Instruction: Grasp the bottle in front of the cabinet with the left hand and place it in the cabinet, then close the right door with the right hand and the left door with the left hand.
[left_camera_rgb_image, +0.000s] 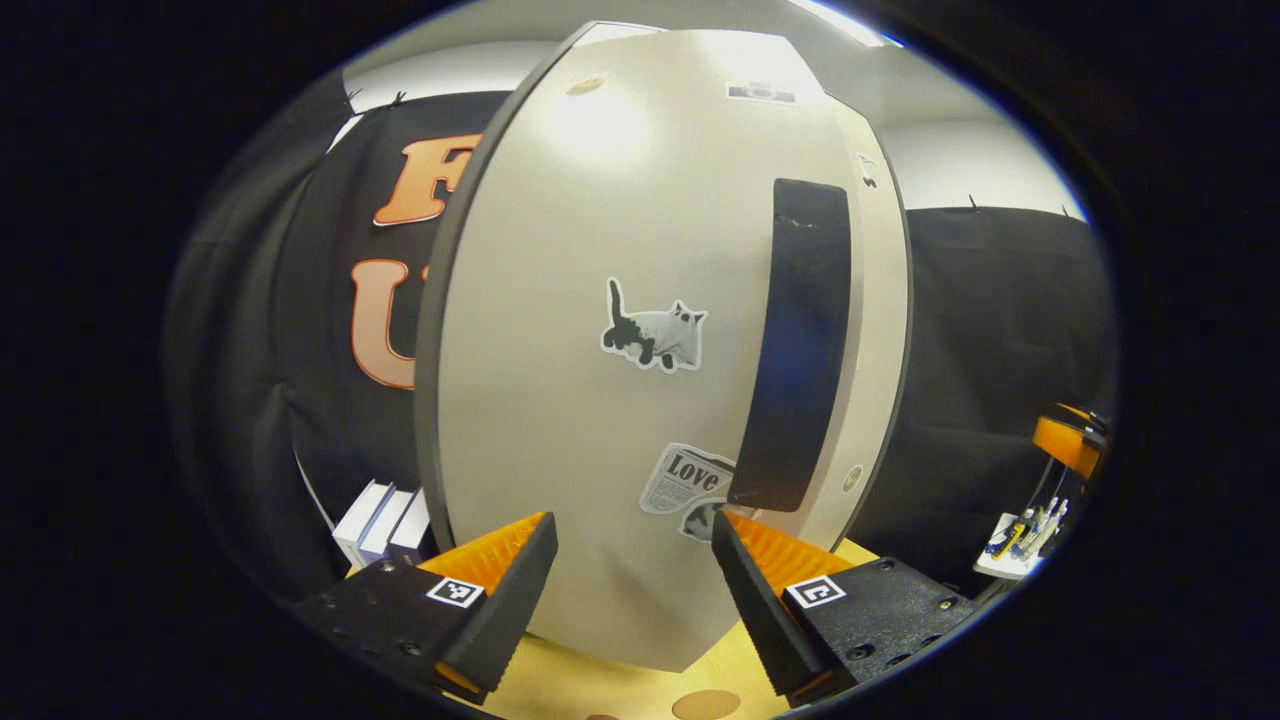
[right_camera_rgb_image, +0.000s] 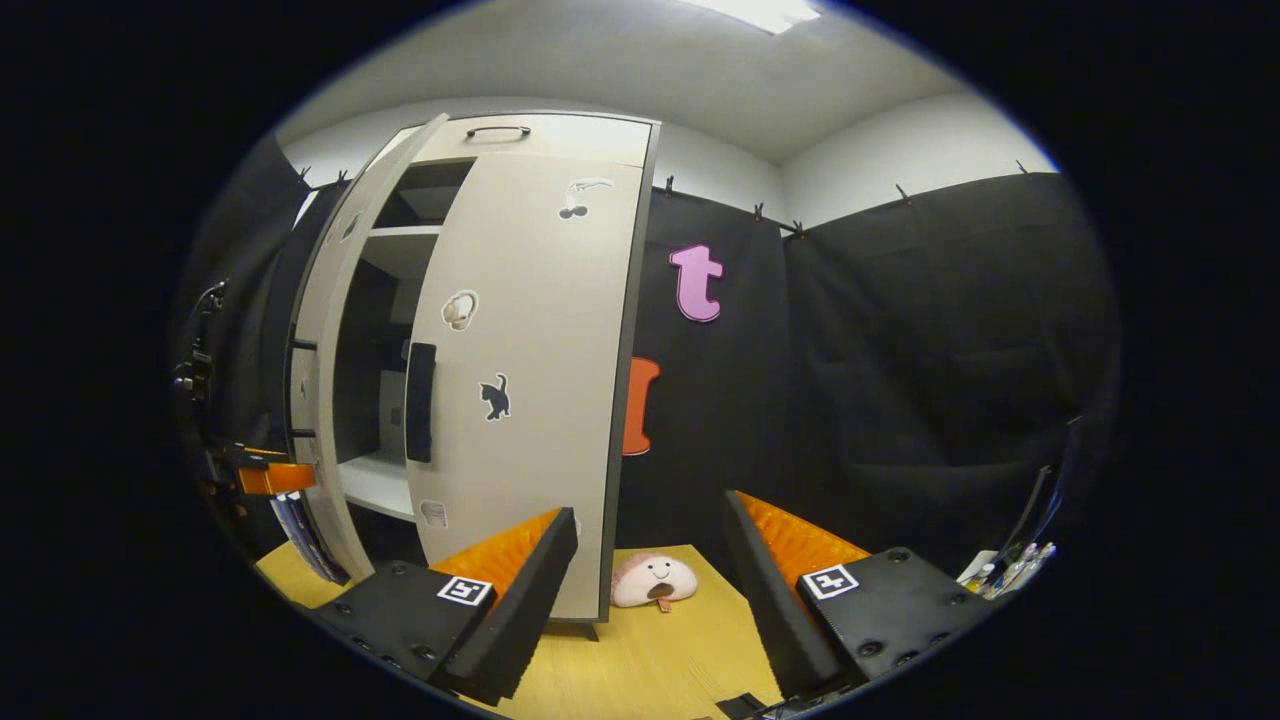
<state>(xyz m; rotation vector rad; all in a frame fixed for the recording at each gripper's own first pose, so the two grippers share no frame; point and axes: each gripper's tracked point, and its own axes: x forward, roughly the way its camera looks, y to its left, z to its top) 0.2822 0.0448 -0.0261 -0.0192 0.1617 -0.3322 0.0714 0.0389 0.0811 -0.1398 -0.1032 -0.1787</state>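
Note:
The cabinet's left door (left_camera_rgb_image: 600, 420) stands very close in front of me in the left gripper view, pale with a cat sticker and a long black handle (left_camera_rgb_image: 800, 340). My left gripper (left_camera_rgb_image: 633, 525) is open right before that door, one fingertip (left_camera_rgb_image: 735, 535) just under the handle's lower end. In the right gripper view the left door (right_camera_rgb_image: 320, 330) is ajar, with the left gripper (right_camera_rgb_image: 265, 478) at its outer face. The right door (right_camera_rgb_image: 530, 400) looks nearly closed. Through the gap I see dim shelves (right_camera_rgb_image: 375, 480); I cannot make out the bottle there. My right gripper (right_camera_rgb_image: 650, 508) is open and holds nothing.
A pink plush toy (right_camera_rgb_image: 653, 580) lies on the wooden table (right_camera_rgb_image: 650, 660) beside the cabinet's right corner. Several books (left_camera_rgb_image: 385, 520) stand left of the cabinet. A small tray of pens (left_camera_rgb_image: 1020, 535) sits at the far right.

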